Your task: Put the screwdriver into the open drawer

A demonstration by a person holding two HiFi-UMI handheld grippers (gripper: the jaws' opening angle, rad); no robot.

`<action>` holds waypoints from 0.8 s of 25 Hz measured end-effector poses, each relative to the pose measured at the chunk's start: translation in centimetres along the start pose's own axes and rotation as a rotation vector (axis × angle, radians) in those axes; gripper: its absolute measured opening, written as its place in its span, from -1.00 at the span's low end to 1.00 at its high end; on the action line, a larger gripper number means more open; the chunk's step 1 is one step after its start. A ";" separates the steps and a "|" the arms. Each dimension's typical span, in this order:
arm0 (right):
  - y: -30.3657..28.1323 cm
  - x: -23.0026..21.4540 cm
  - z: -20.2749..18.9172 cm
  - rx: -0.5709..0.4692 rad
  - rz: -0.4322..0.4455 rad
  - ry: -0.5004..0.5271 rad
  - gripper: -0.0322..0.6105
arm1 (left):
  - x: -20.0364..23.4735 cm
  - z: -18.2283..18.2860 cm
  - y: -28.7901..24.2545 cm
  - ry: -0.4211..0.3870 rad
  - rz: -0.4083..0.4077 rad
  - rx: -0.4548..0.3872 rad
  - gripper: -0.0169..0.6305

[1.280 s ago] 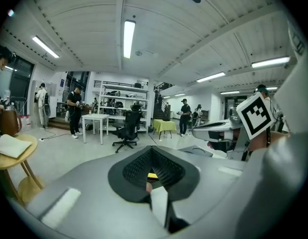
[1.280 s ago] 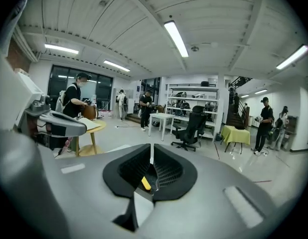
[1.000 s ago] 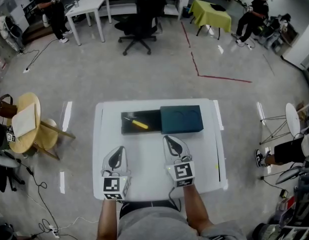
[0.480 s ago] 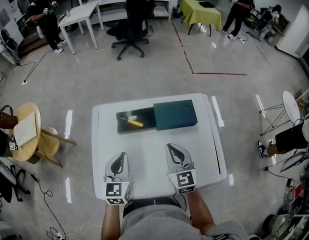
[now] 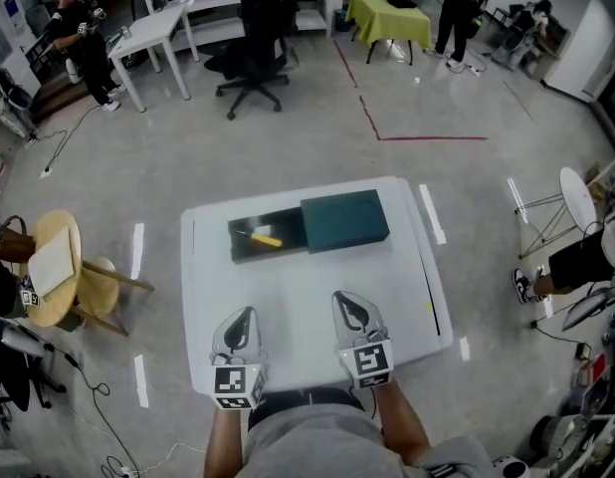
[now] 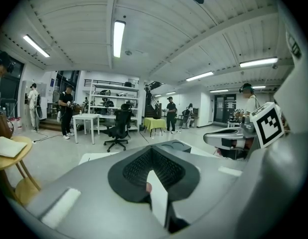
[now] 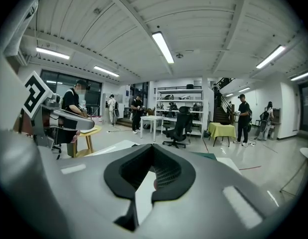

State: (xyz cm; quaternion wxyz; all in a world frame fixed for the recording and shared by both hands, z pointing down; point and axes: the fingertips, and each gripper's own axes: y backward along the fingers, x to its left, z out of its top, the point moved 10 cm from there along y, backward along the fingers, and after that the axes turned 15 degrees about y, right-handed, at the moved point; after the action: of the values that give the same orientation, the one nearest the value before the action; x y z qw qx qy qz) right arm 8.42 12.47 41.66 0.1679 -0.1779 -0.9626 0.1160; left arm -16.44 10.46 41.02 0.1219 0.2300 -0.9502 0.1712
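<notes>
Since the screwdriver [image 5: 266, 239] lies in the drawer [image 5: 286, 229], nothing's left to grab; my left claw [image 5: 239, 324] and right claw [image 5: 351, 310] sit closed, empty.

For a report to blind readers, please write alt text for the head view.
A yellow-handled screwdriver lies in the open black drawer of a dark teal box on a white table. Nearer the person, the left claw and the right claw, both shut and empty, are over the table's near part.
</notes>
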 end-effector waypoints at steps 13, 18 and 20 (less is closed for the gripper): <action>0.4 0.8 0.1 -0.006 0.014 0.000 -0.89 | -0.1 -0.2 0.9 -0.004 0.000 0.007 -0.91; 0.8 0.7 -0.1 -0.002 0.010 0.002 -0.89 | -0.2 -0.5 0.9 -0.002 0.005 0.013 -0.91; 0.9 0.6 0.0 -0.004 0.007 0.001 -0.89 | -0.3 -0.4 0.9 -0.002 0.002 0.015 -0.91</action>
State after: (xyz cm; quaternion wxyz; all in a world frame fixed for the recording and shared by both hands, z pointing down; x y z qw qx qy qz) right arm 8.18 13.51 41.53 0.1676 -0.1818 -0.9621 0.1147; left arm -16.60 11.50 41.04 0.1192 0.2299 -0.9493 0.1782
